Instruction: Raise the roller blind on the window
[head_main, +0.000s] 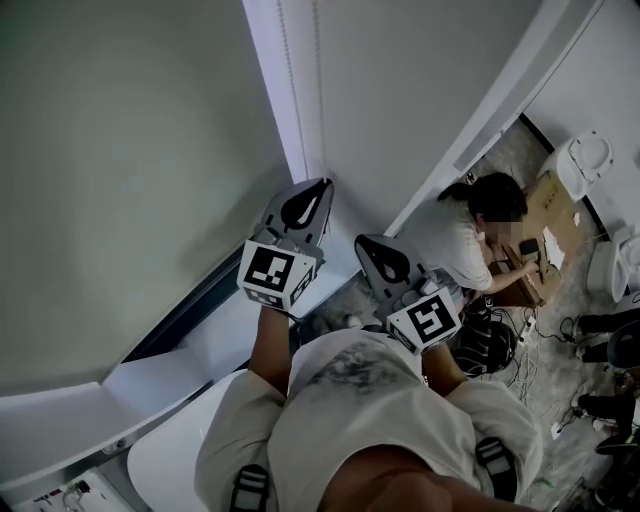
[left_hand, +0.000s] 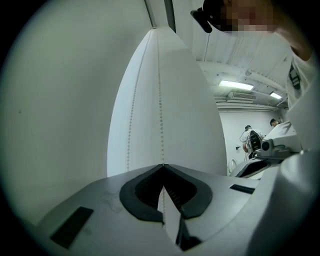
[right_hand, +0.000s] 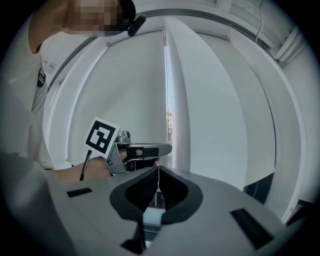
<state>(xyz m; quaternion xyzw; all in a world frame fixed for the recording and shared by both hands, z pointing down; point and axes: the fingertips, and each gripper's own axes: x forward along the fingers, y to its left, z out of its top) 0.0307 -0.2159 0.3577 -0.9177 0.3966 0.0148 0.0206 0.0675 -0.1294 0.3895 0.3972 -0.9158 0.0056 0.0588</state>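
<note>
A pale roller blind (head_main: 130, 160) covers the window left of a white frame post (head_main: 300, 90). Its bead chain (left_hand: 160, 100) hangs in two strands down the post. In the left gripper view one strand runs straight into the closed jaws. My left gripper (head_main: 320, 188) is shut on it, tips against the post. My right gripper (head_main: 366, 246) sits just right of it and lower. In the right gripper view its jaws are closed with a thin line of chain (right_hand: 158, 176) between the pads. The left gripper (right_hand: 159, 149) shows there, level, just ahead.
A white sill (head_main: 150, 385) runs below the blind. A second blind panel (head_main: 410, 90) hangs to the right. On the floor a person (head_main: 470, 230) sits at a cardboard box (head_main: 550, 215). Cables (head_main: 490, 345) and white fixtures (head_main: 585, 160) lie nearby.
</note>
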